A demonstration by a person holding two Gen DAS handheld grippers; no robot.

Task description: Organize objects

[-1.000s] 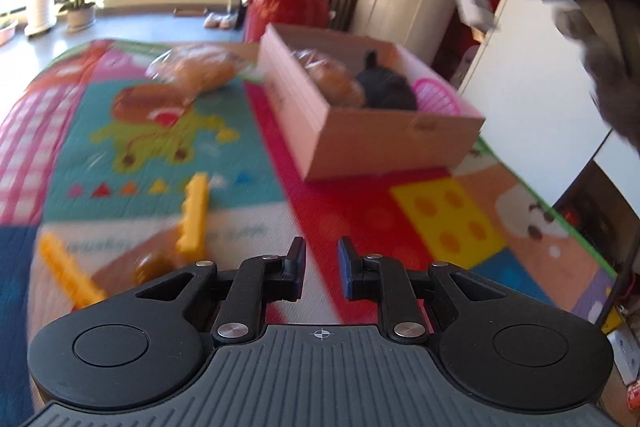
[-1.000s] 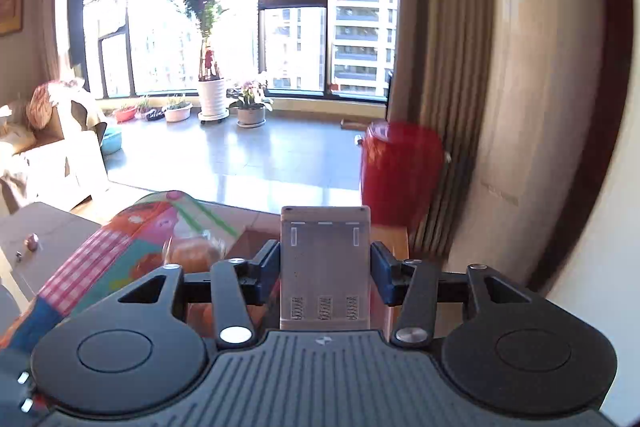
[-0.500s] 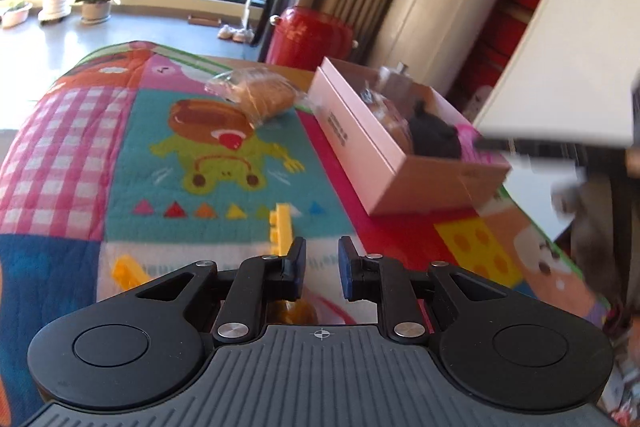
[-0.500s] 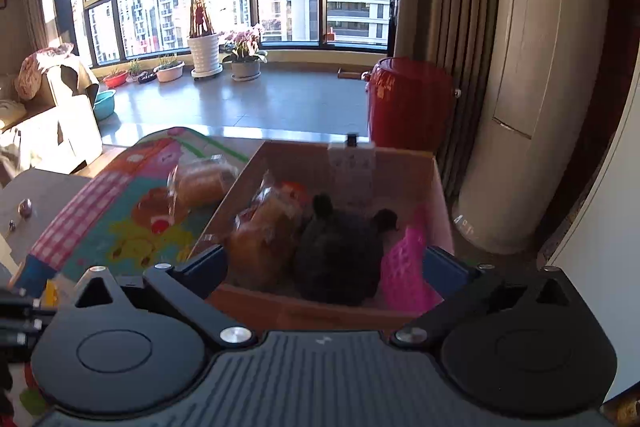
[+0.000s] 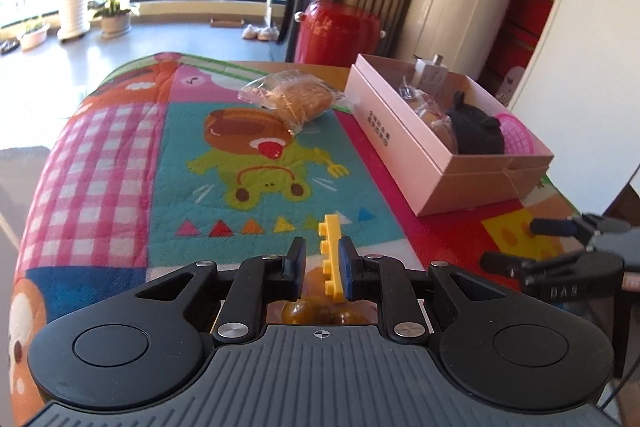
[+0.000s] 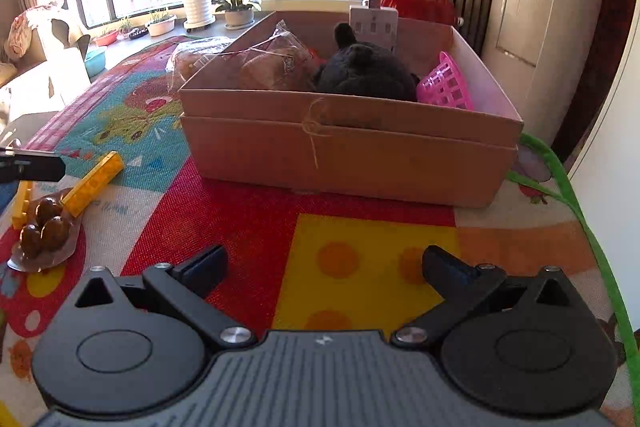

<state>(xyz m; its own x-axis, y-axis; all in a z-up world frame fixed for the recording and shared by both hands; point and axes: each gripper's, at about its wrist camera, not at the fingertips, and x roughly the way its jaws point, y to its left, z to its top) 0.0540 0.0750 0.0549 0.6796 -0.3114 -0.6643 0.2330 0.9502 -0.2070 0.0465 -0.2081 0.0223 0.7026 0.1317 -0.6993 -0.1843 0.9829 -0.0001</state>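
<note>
A pink cardboard box (image 5: 404, 151) (image 6: 344, 147) sits on the colourful mat and holds a wrapped bun (image 6: 276, 61), a black plush toy (image 6: 364, 71), a pink basket (image 6: 444, 87) and a grey socket block (image 6: 373, 26). My left gripper (image 5: 322, 267) hovers nearly shut, with its jaws around a yellow toy brick (image 5: 331, 259) that lies on a packet of brown dates (image 6: 44, 231). I cannot tell whether it grips the brick. My right gripper (image 6: 324, 267) is open and empty, low over the mat in front of the box. It also shows in the left wrist view (image 5: 560, 247).
A second wrapped bun (image 5: 292, 97) lies on the mat left of the box. Another yellow brick (image 6: 20, 199) lies by the dates. A red bin (image 5: 340, 33), curtains and a white cabinet (image 5: 592, 39) stand beyond the table's far and right edges.
My right gripper let go of the grey block into the box, opened wide, and drew back low in front of the box. My left gripper came down over the yellow brick.
</note>
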